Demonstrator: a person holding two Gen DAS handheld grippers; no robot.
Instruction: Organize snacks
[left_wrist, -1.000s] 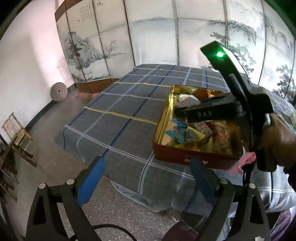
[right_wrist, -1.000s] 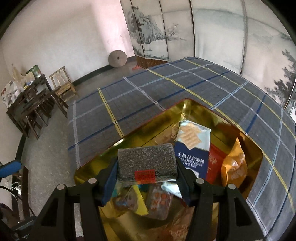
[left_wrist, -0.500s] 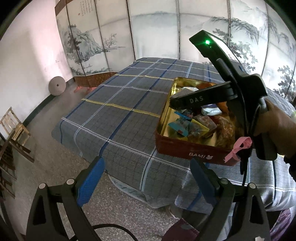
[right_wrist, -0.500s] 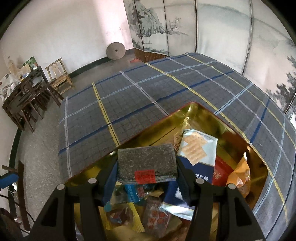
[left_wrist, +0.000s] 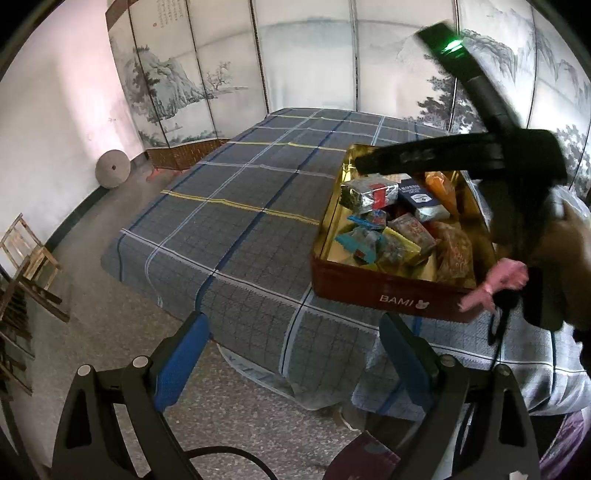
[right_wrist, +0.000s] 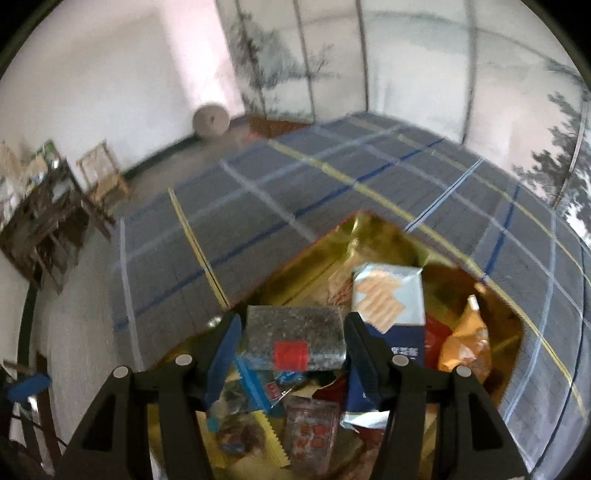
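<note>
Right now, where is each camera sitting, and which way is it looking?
Left wrist: sits on the left gripper, off the table's near edge, looking down over the checked cloth at the tin; its open blue fingers show, plus the right gripper and hand.
Right wrist: sits on the right gripper, above the tin, looking down into it; its fingers flank a dark packet.
Both show: tin, packet, cloth, folding screen.
</note>
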